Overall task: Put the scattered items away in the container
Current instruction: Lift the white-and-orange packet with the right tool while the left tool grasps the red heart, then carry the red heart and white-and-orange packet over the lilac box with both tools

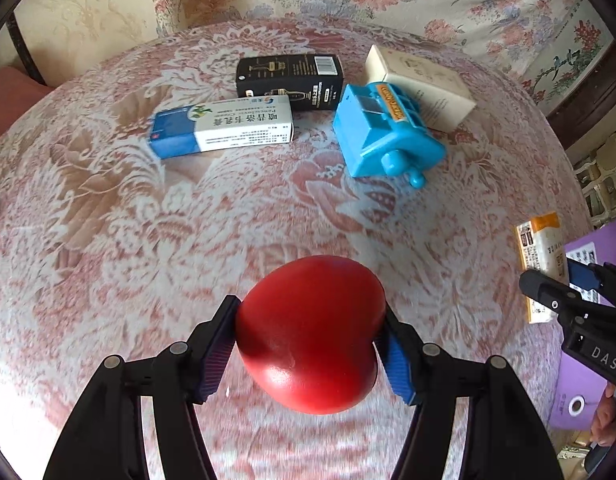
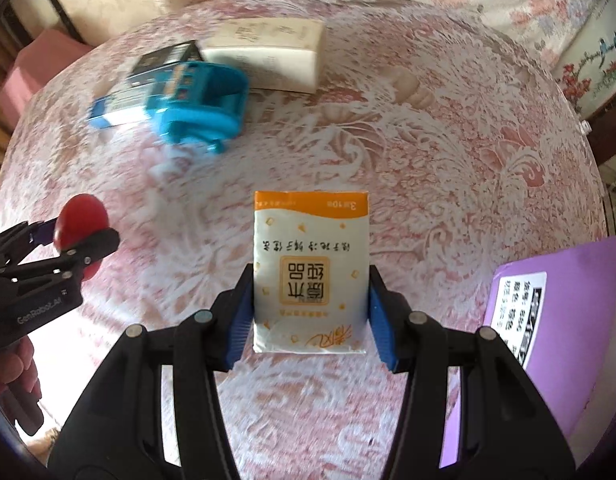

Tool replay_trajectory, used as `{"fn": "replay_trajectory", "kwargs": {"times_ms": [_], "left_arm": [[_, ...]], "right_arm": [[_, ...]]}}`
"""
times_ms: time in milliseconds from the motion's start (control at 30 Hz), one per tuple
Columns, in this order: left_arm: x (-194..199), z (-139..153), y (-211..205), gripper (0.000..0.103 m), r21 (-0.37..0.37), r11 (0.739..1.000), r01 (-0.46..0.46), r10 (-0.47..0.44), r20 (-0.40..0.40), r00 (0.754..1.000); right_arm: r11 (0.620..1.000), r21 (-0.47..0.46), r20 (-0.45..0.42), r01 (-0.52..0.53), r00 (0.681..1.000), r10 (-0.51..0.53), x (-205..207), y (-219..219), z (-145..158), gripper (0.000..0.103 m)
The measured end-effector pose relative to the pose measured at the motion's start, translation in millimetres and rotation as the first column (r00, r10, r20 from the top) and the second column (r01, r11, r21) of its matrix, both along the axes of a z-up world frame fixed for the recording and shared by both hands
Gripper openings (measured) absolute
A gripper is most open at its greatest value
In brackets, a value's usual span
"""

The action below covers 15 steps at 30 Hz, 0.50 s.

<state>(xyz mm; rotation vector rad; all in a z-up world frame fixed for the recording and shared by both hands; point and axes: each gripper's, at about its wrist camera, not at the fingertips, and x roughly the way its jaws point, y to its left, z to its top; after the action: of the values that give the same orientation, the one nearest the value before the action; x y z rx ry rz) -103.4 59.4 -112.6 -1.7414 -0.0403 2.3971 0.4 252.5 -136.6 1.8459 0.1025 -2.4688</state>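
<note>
The left gripper (image 1: 309, 344) clamps a glossy red heart-shaped toy (image 1: 309, 336) low in its frame, while the right gripper (image 2: 309, 312) pinches a white-and-orange tissue packet (image 2: 311, 272). The purple box-like container (image 2: 555, 344) sits at lower right; carry each level and release only once over its opening.

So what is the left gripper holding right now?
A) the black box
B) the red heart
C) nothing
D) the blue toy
B: in the left wrist view the left gripper has its two blue pads pressed on either side of the red heart, lifted above the tablecloth, while the blue toy and the black box lie farther back on the table.
</note>
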Motion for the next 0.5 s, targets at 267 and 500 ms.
{"fn": "replay_trajectory", "kwargs": {"times_ms": [267, 500], "left_arm": [[34, 13, -36, 0.065, -0.004, 1.0, 0.003, -0.003, -0.049, 0.999], [74, 52, -9, 0.065, -0.043, 0.999, 0.023, -0.026, -0.081, 0.996]], "right_arm": [[0.991, -0.032, -0.043, -0.127, 0.991, 0.126, -14, -43, 129, 0.055], [0.97, -0.032, -0.085, -0.243, 0.967, 0.239, -10, -45, 131, 0.055]]}}
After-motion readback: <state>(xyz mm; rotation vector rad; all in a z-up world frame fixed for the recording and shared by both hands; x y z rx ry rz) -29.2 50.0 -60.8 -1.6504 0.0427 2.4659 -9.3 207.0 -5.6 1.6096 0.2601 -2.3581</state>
